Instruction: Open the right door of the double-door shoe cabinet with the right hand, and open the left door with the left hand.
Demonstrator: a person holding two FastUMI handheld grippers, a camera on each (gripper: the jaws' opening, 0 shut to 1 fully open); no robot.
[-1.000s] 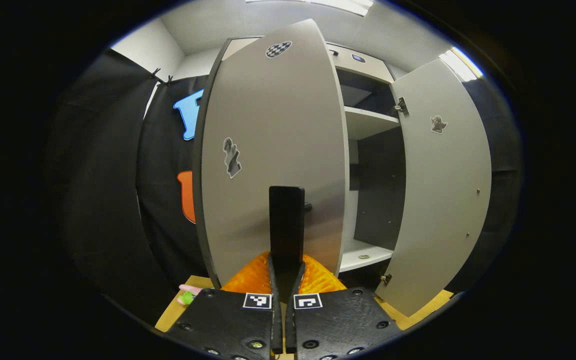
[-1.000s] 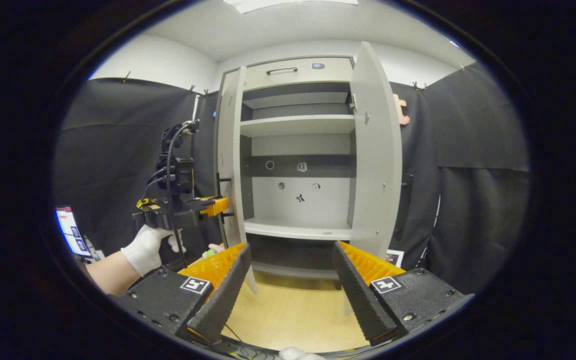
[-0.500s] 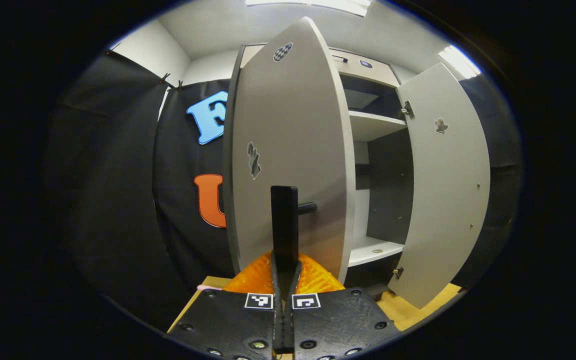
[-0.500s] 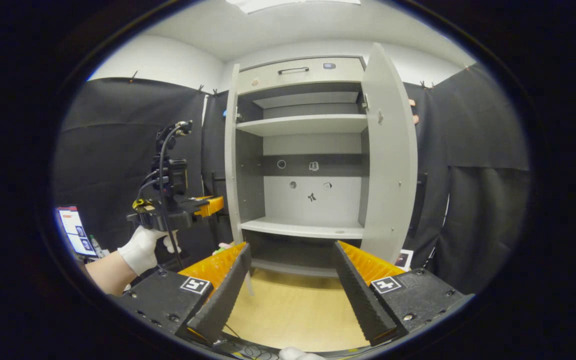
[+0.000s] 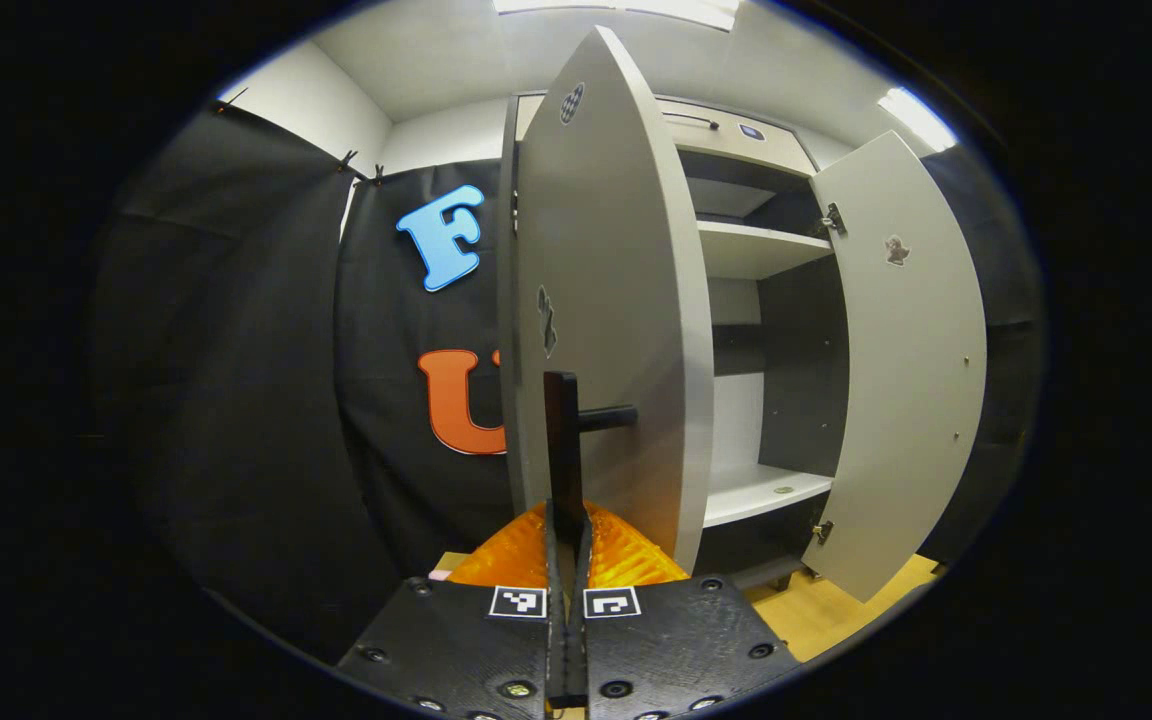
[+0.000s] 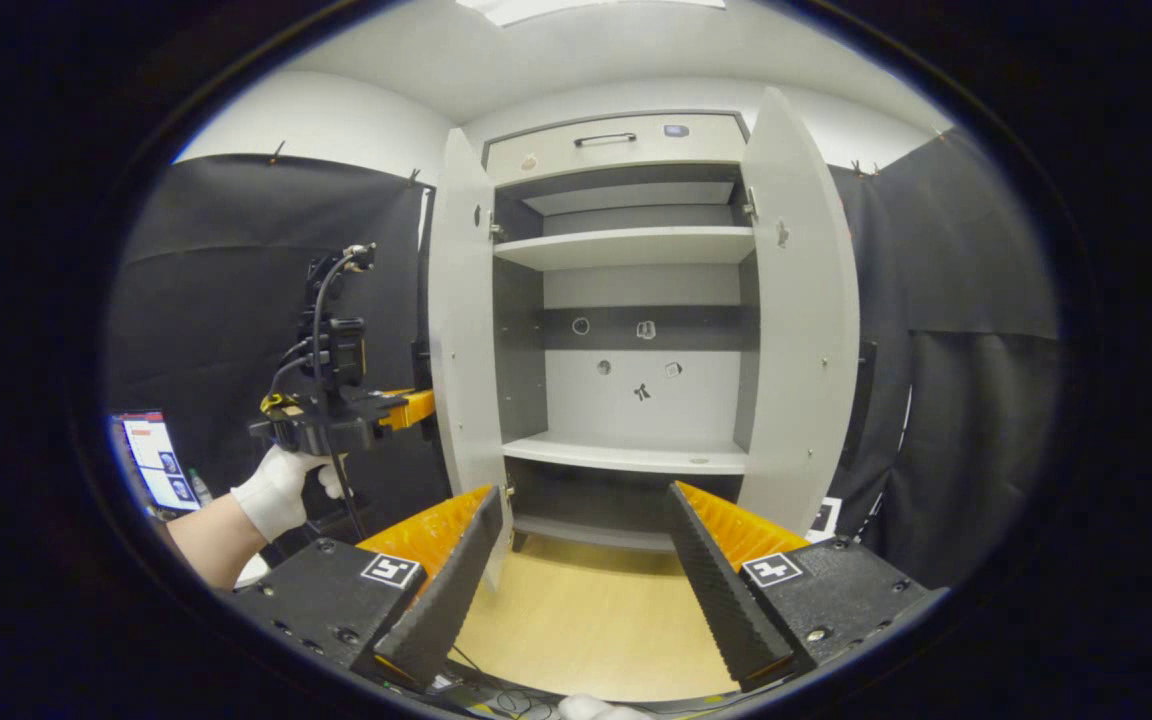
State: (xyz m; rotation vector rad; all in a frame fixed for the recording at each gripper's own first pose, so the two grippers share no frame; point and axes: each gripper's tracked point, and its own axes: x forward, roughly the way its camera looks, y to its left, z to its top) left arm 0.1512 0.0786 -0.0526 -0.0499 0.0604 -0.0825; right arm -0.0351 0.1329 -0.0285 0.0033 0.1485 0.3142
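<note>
The grey shoe cabinet [image 6: 626, 245] stands with both doors swung out. In the left gripper view the left door [image 5: 616, 300] is seen nearly edge-on, and its black bar handle [image 5: 563, 440] runs down between my left gripper [image 5: 568, 520], which is shut on it. The right door [image 5: 911, 370] hangs open farther right. In the right gripper view my right gripper [image 6: 584, 495] is open, holds nothing and stays back from the cabinet's bottom shelf. It faces the left door [image 6: 461, 350] and right door [image 6: 801, 330]. A gloved hand [image 6: 276, 490] holds the left gripper [image 6: 336, 420] beside the left door.
Above the doors sits a drawer [image 6: 616, 145] with a dark handle. The shelves inside are bare apart from small stickers on the back wall. Pale wooden floor [image 6: 586, 620] lies before the cabinet. A lit screen [image 6: 151, 460] stands low at the left, against the black cloth.
The left door has swung farther open, pulled by my shut left gripper on its handle. The right gripper stays open and has shifted only slightly; the right door has not moved.
</note>
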